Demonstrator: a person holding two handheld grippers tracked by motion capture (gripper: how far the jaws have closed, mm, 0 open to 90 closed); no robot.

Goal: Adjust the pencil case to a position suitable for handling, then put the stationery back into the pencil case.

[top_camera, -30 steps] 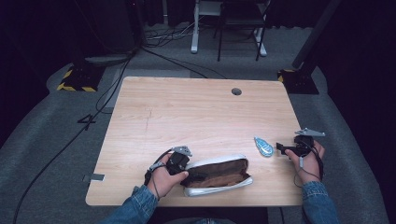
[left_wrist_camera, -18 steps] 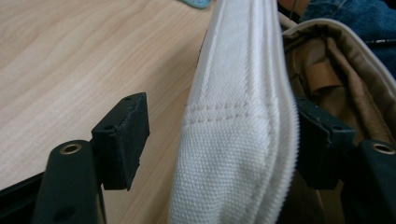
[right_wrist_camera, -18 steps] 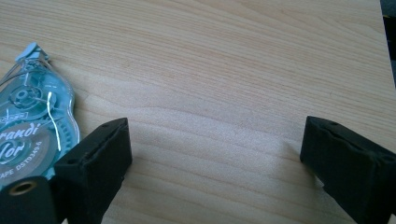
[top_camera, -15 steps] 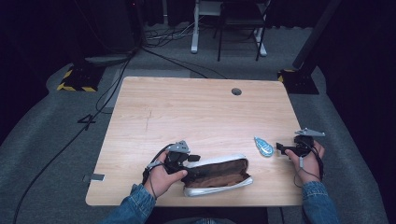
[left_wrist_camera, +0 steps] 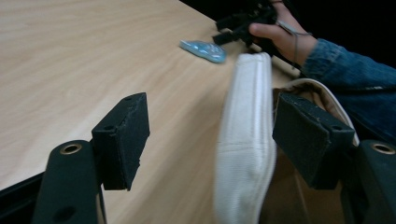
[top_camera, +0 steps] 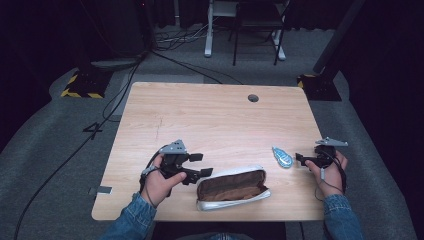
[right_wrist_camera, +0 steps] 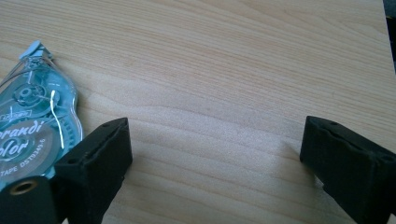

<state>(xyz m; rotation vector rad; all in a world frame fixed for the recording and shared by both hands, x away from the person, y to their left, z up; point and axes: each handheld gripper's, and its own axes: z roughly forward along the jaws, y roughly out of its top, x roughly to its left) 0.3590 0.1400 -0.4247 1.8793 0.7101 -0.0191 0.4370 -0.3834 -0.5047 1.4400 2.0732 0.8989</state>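
White fabric edges a pencil case that lies unzipped near the front edge of the wooden surface, its brown lining facing up. Just to its left the left gripper is held above the wood, pointing toward the case. Its fingers have just been opening and stand spread; in the left gripper view the white rim of the case lies between them, closer to the right-hand finger, with neither pad pressing on it. Near the right edge of the surface, well apart from the case, lies a light blue correction tape dispenser. The right gripper sits low just beside it, fingers wide apart over bare wood, the dispenser just outside one finger.
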